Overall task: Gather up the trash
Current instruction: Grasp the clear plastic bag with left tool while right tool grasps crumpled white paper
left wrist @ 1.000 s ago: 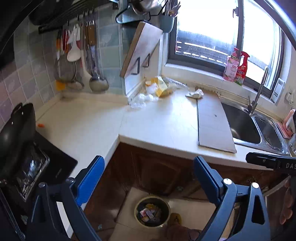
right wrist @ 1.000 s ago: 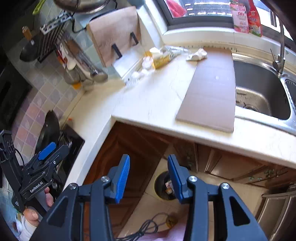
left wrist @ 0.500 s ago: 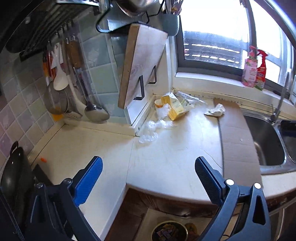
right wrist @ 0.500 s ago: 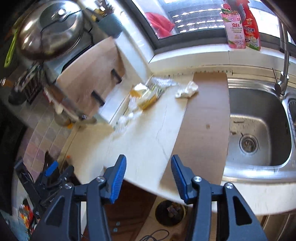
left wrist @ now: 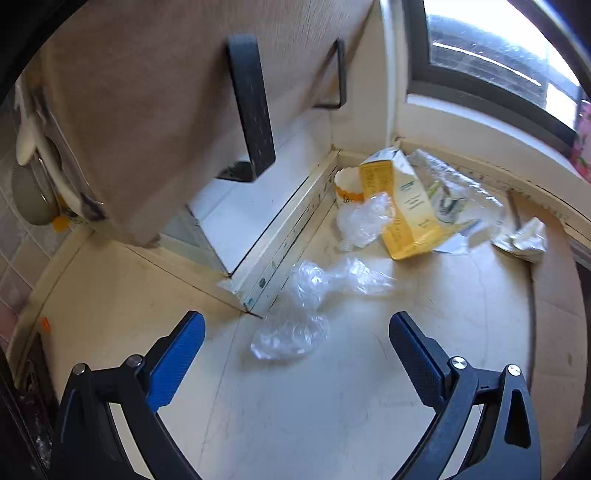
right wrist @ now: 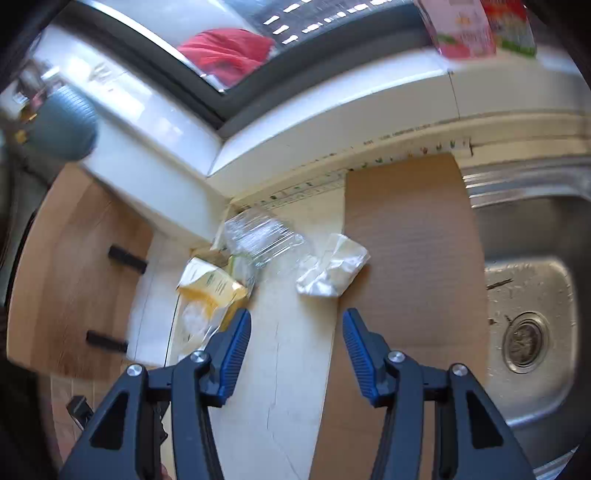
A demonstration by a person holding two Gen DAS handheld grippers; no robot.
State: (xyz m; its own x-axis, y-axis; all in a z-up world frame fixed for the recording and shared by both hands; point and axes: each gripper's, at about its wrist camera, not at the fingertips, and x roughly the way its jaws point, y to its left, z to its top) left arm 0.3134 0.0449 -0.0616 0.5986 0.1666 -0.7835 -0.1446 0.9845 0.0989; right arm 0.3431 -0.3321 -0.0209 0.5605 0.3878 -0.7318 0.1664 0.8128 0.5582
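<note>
Trash lies in the corner of the pale counter [left wrist: 332, 413]. In the left wrist view I see crumpled clear plastic [left wrist: 291, 338], a second clear wad [left wrist: 332, 280], a yellow carton [left wrist: 402, 206], a paper cup [left wrist: 347, 184], a clear package [left wrist: 454, 192] and a crumpled white wrapper [left wrist: 524, 240]. My left gripper [left wrist: 295, 321] hangs open just above the nearest plastic, pads not touching it. The right gripper [right wrist: 295, 317] is open and empty, a little short of the white wrapper [right wrist: 330, 269], with the yellow carton [right wrist: 210, 291] to its left.
A wooden cutting board [left wrist: 147, 110] leans in a rack above the counter's left side. A cardboard sheet [right wrist: 406, 258] lies beside the steel sink [right wrist: 535, 314]. Bottles [right wrist: 465, 29] stand on the window sill.
Both grippers swung up from over the floor bin and forward over the counter, closing in on the trash in the corner. The right jaws stand wider than before.
</note>
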